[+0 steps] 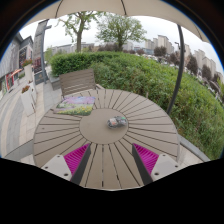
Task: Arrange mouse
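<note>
1. open claw (112, 160) hangs over the round wooden tabletop (60, 135), pink pads (76, 157) apart, holding nothing.
2. mouse (117, 121) lies on the tabletop centre, beyond the fingers.
3. wooden chair (78, 84) stands behind the tabletop, hedge (150, 80) beyond.

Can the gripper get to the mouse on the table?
Probably yes. The gripper is open, and the mouse lies on the round table just ahead of its fingers. Only bare slats show between them. The mat sits off to one side, out of the way.
</note>
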{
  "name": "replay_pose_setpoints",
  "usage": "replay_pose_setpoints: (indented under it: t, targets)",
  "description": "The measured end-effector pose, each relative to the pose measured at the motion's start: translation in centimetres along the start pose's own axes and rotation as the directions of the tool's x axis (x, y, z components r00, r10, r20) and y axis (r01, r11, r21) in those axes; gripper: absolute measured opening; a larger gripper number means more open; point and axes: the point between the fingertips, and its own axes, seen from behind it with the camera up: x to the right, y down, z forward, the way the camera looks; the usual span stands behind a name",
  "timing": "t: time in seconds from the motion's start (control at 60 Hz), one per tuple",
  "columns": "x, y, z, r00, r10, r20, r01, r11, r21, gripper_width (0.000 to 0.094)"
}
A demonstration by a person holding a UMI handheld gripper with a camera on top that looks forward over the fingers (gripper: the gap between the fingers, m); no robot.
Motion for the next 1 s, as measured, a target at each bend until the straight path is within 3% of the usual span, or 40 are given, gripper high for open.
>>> replay_pose_setpoints:
  t: [0.583, 1.0]
  targets:
    - [-1.5, -1.7, 18.4, 0.996, 0.056, -0.066, -0.053, 0.997, 0.05, 0.0853]
    - [0.0, -4.9, 25.6, 0.994, 0.073, -0.087, -0.069, 0.996, 0.049, 0.0858]
